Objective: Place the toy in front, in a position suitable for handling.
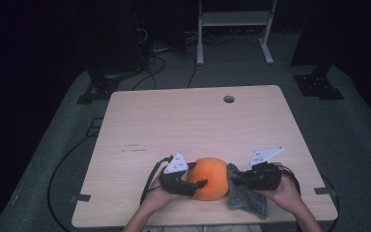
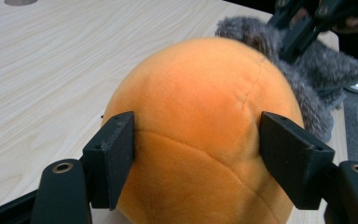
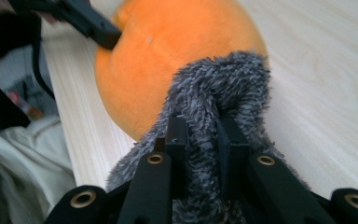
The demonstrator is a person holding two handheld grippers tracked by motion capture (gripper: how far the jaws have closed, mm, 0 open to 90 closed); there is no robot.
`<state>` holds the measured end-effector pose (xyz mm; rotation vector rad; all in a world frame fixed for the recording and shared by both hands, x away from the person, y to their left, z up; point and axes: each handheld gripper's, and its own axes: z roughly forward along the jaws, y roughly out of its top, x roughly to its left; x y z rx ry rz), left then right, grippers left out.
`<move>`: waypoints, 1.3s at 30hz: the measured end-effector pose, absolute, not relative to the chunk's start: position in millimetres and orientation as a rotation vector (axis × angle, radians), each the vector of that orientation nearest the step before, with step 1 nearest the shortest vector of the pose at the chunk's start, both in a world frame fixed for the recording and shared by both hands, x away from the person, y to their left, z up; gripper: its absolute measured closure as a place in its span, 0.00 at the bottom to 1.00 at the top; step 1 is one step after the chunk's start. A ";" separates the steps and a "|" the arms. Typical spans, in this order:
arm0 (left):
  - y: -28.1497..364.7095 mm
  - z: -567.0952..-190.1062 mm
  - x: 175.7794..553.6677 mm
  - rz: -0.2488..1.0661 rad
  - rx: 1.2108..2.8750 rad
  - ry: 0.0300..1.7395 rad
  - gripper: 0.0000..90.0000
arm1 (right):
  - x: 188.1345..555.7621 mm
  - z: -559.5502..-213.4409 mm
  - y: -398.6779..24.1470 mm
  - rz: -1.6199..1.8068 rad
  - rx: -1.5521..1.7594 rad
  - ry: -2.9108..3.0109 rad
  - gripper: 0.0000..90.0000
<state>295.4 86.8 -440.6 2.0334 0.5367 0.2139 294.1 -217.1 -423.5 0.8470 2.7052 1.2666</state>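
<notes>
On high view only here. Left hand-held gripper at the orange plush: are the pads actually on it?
Observer: Yes. In the left gripper view the left hand-held gripper has both pads pressed into the sides of the orange plush.
Operator: And the right one, is it holding the grey fabric or just resting on it?
Observer: Holding. The right gripper view shows the right hand-held gripper shut on a bunched fold of the grey furry cloth.
Operator: Cloth touching the plush?
Observer: Yes, in the right gripper view the raised fold leans against the plush's side, above the table.
</notes>
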 end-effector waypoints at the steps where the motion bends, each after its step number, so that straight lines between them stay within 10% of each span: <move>1: 87.3 -440.7 295.5 0.210 2.035 0.536 0.32 | 293.8 -420.4 -218.1 1.298 0.854 2.691 0.85; 39: 91.8 -446.3 293.4 0.206 2.031 0.477 0.34 | 302.4 -398.2 -218.8 1.528 0.921 2.598 0.85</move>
